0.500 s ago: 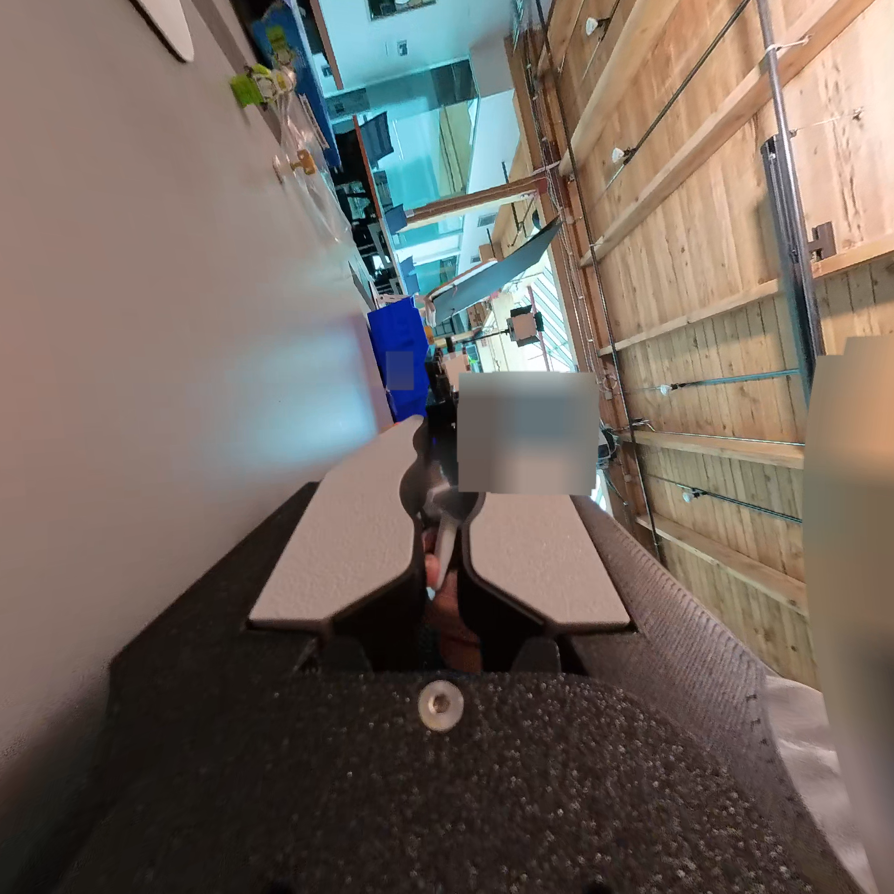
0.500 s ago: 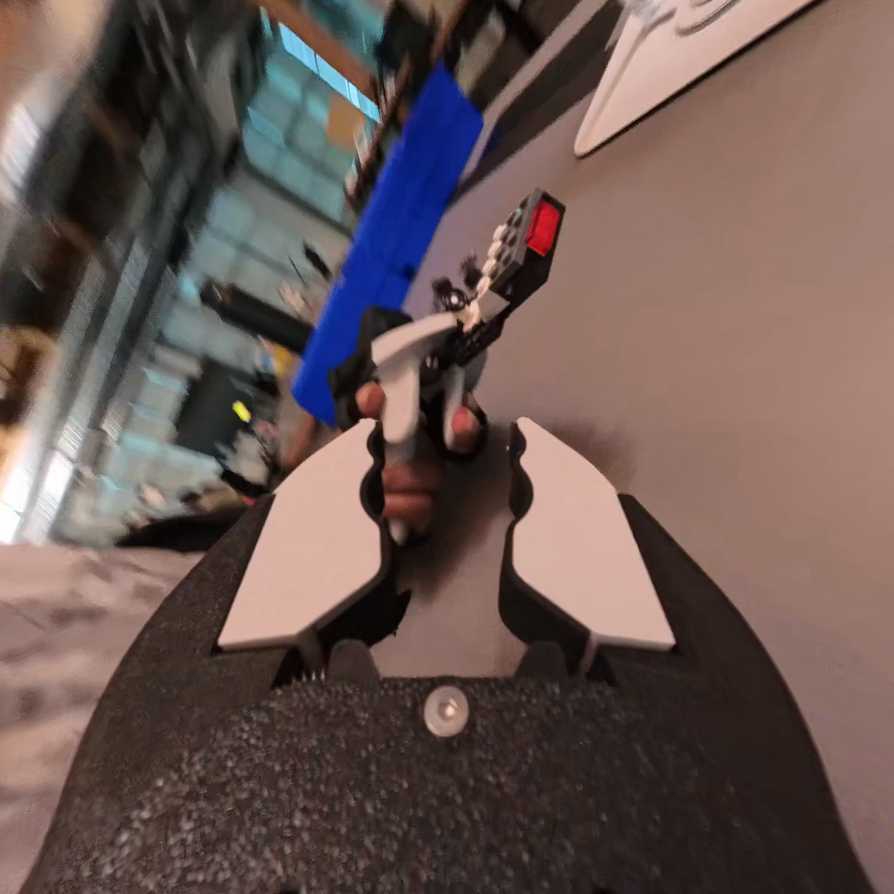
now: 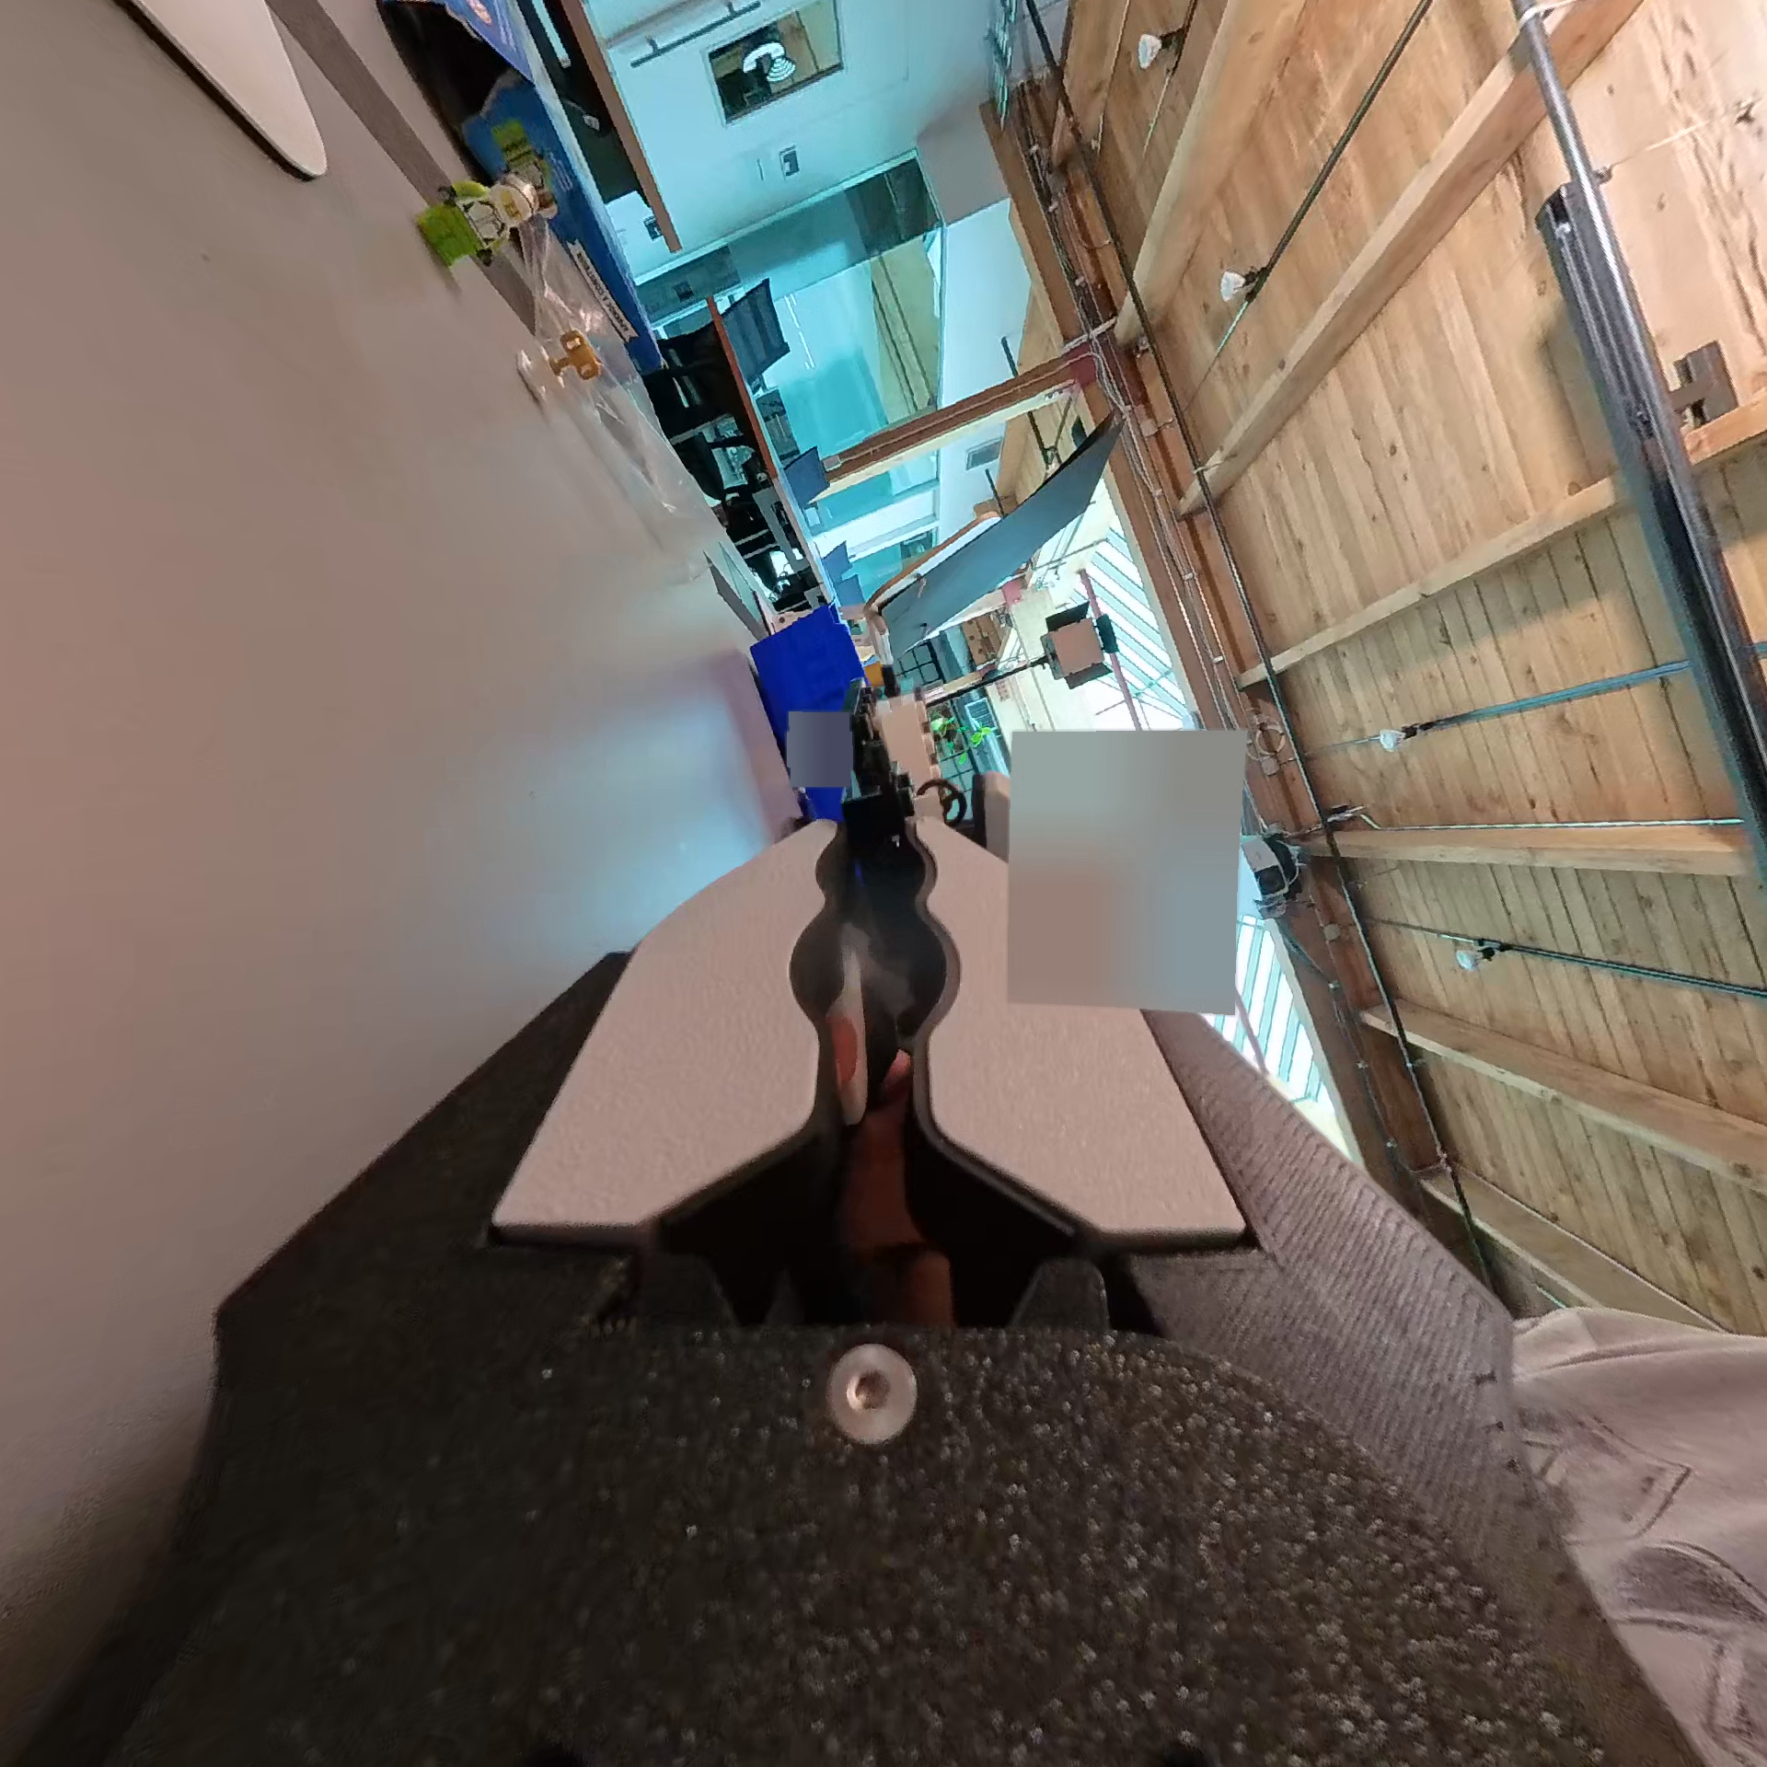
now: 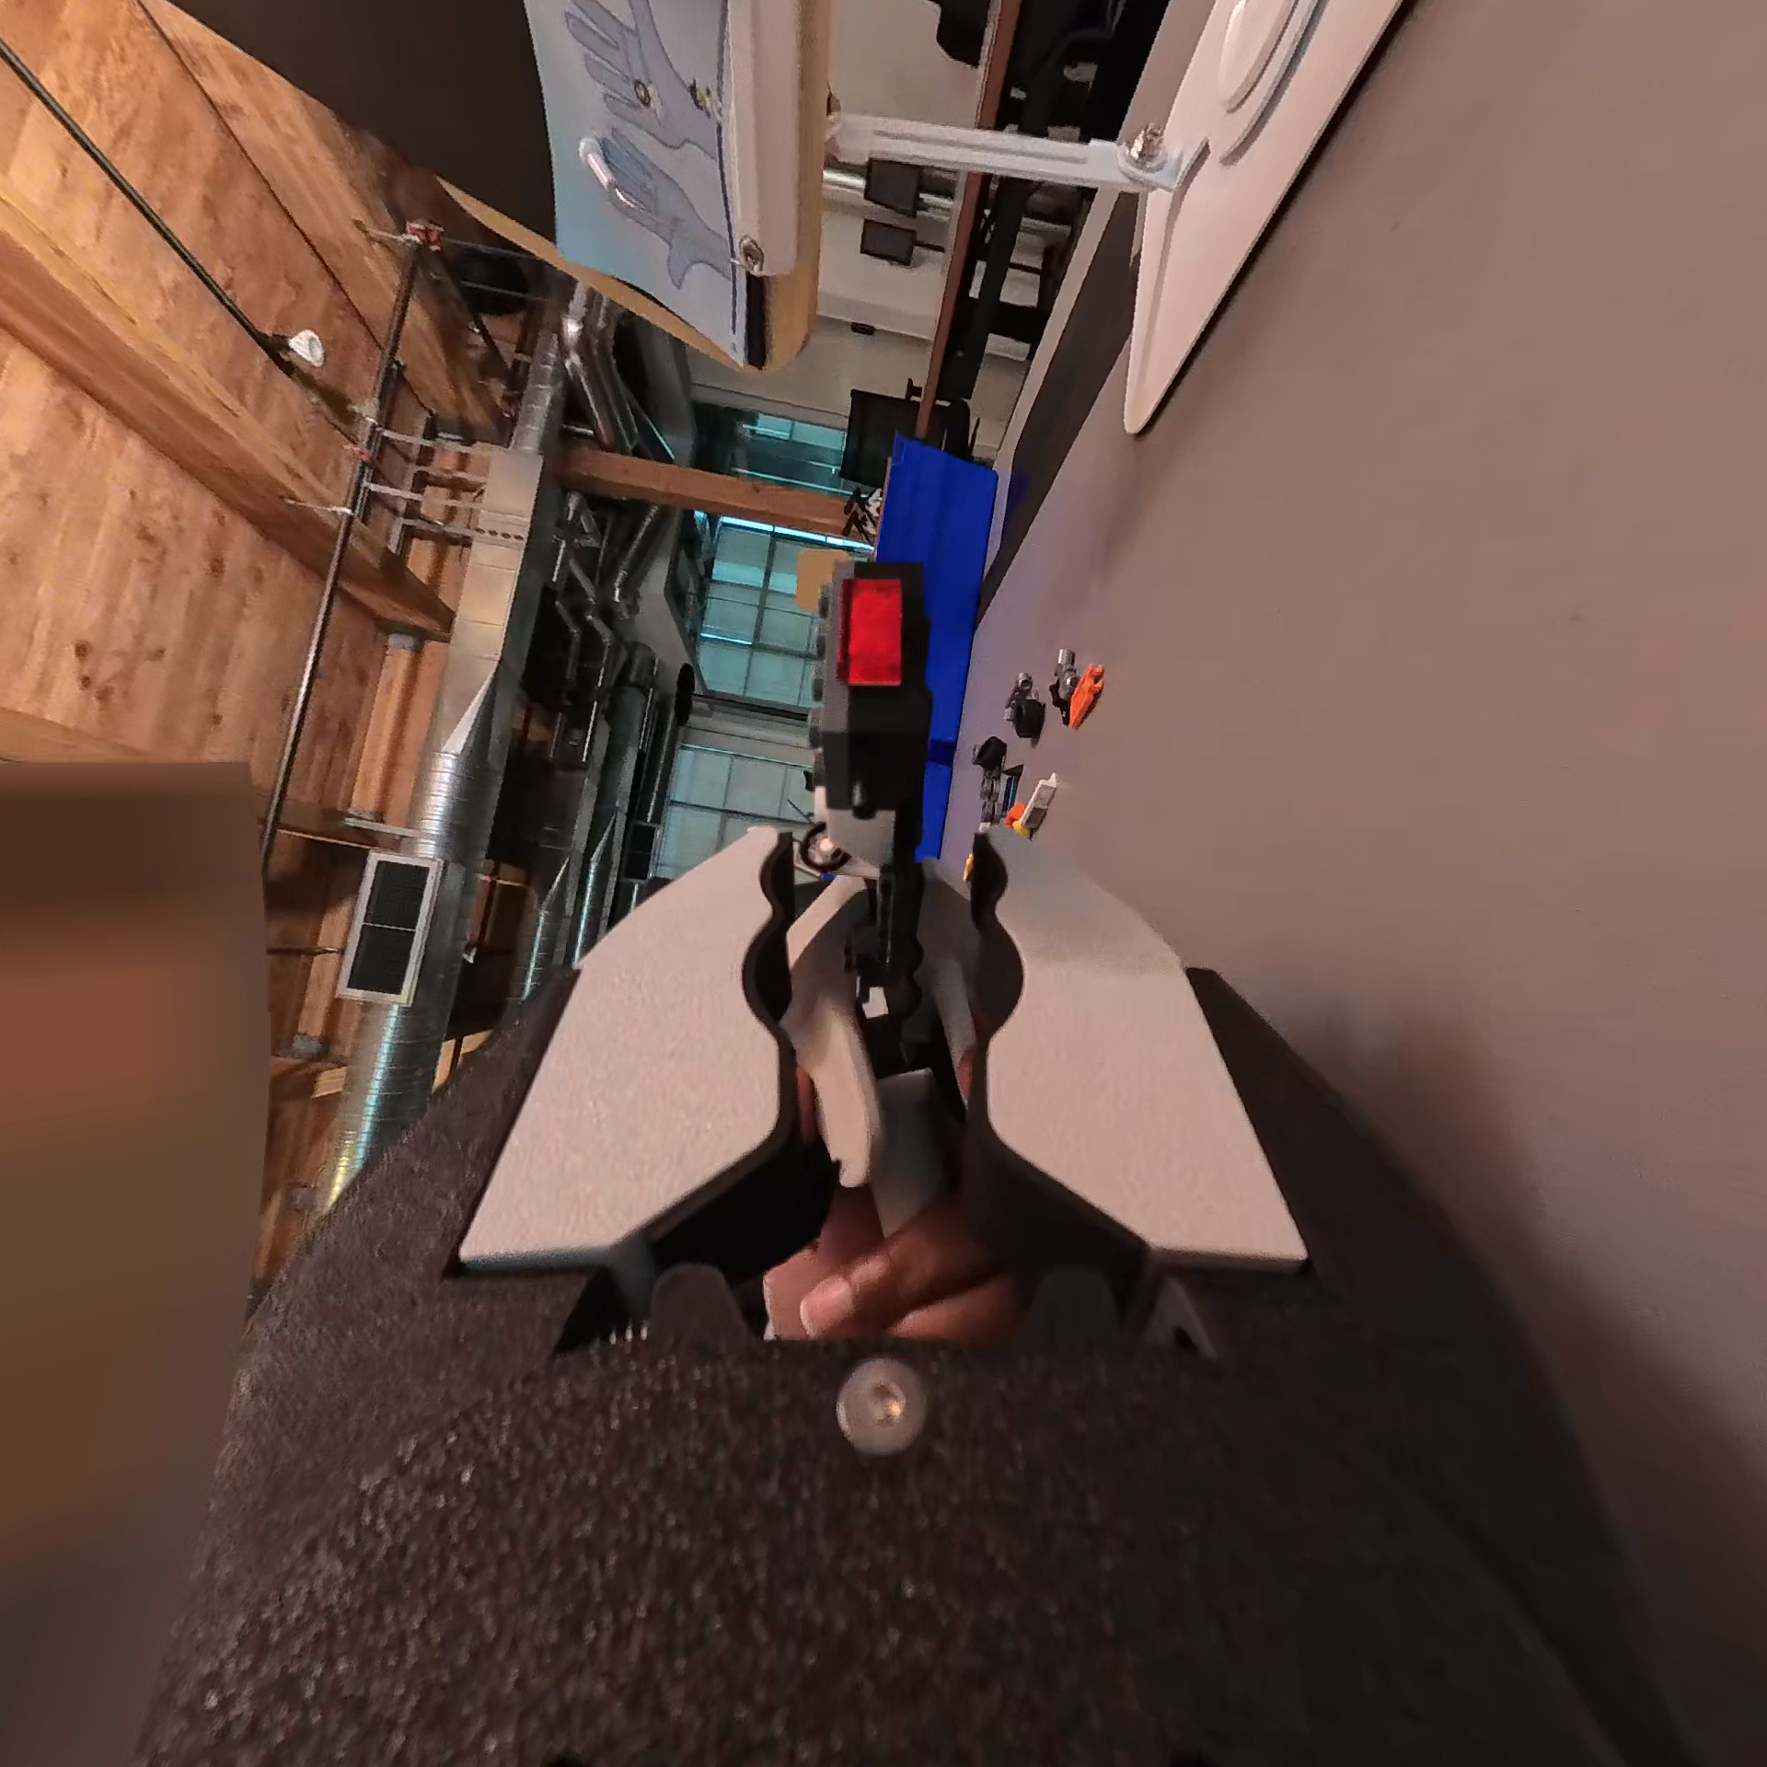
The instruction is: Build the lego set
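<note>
Left tool (image 3: 875,841) clamps the black lego build (image 4: 875,727); right tool (image 4: 884,846) gapes wide around it

Bright window daylight, sharp focus, wide-angle edge bending

Both wrist views are rolled sideways, each looking forward along its own fingers, close above the grey table (image 3: 287,765). Left view: table on the left. Right view: table on the right. Shared: the lego model (image 4: 875,708), blue bin (image 3: 803,660).
</note>
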The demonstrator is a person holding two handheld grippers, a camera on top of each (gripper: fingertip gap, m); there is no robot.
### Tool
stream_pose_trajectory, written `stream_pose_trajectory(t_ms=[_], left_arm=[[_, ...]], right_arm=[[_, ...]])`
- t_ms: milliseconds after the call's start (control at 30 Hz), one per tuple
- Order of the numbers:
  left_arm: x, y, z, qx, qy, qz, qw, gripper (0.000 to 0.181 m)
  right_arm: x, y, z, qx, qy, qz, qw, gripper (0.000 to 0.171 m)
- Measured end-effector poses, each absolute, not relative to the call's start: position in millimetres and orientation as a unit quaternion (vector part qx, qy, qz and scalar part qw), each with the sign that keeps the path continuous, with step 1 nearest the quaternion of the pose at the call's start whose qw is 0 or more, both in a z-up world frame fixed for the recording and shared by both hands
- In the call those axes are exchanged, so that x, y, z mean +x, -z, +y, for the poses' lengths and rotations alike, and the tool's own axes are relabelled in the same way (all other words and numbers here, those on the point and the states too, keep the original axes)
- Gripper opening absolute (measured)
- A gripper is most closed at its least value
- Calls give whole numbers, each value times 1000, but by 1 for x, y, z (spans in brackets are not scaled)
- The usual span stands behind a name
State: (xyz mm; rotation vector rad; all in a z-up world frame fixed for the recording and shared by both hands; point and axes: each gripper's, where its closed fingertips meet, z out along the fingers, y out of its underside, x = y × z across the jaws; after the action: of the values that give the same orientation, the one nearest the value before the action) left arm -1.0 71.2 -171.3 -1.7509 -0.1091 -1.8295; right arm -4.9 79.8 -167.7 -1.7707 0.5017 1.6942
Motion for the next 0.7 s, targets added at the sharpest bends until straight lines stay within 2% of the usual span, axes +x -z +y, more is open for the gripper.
stream_pose_trajectory(t_ms=[267,700], left_arm=[[-1,175,71,-669,678,-29,304,9],[-2,171,70,-666,680,-23,306,9]], right_arm=[[-9,167,81,-669,-648,173,320,24],[-11,164,78,-662,-660,152,321,21]])
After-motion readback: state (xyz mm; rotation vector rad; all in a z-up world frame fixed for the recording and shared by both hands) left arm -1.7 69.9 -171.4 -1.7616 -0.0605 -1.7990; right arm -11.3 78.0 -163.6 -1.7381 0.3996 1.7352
